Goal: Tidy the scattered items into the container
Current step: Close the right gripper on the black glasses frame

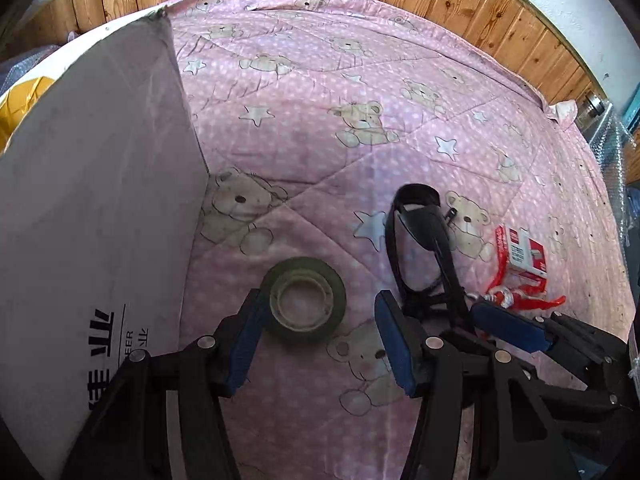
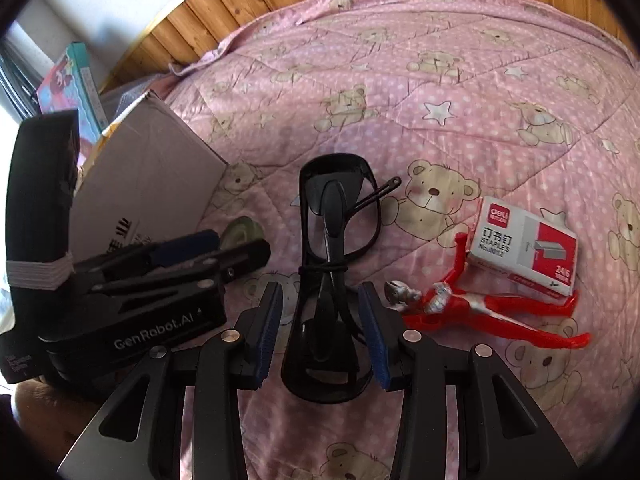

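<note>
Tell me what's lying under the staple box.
The red toy figure lies partly under the staple box: one raised arm runs beneath its left edge, a foot shows past its lower right corner. The pink quilt is below; anything else beneath is hidden.

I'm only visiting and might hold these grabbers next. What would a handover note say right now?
Left gripper: open, around the roll of clear tape, not closed.
Right gripper: open, astride the black glasses, not gripping.
Red toy figure and white staples box lie together on the pink bear-print quilt.
Grey cardboard box stands at the left.
Left to do: all four items still lie outside it.
</note>
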